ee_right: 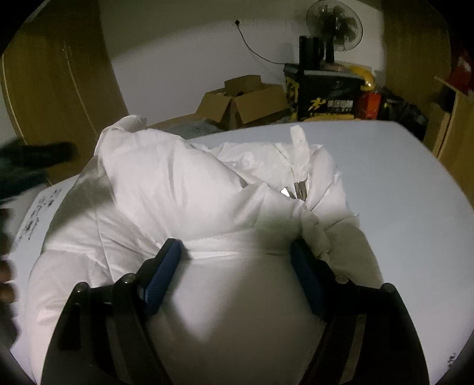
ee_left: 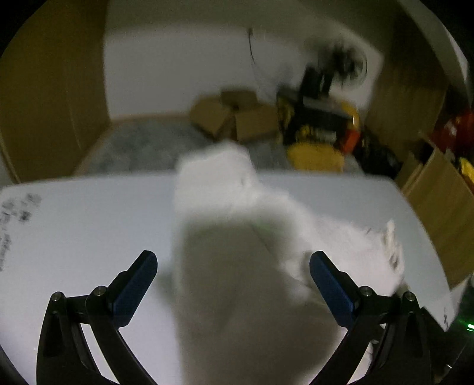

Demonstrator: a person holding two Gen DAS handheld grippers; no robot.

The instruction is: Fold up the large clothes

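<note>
A white puffy jacket (ee_right: 183, 189) lies bunched on the white table (ee_right: 400, 183). Its zipper pull (ee_right: 299, 189) shows near the middle. My right gripper (ee_right: 237, 254) is open, its blue-padded jaws wide apart and pressed against the jacket's puffy body on both sides. In the left wrist view the jacket (ee_left: 225, 189) is blurred and stretches across the table (ee_left: 89, 219). My left gripper (ee_left: 234, 263) is open above it, with a jacket part passing between the jaws, not clamped.
Cardboard boxes (ee_right: 246, 97) and a black and yellow box (ee_right: 326, 94) stand behind the table, with a fan (ee_right: 334, 26) above. A wooden wardrobe (ee_right: 59, 74) is at the left. A printed paper (ee_right: 38, 213) lies on the table's left edge. More boxes (ee_left: 438, 201) stand at the right.
</note>
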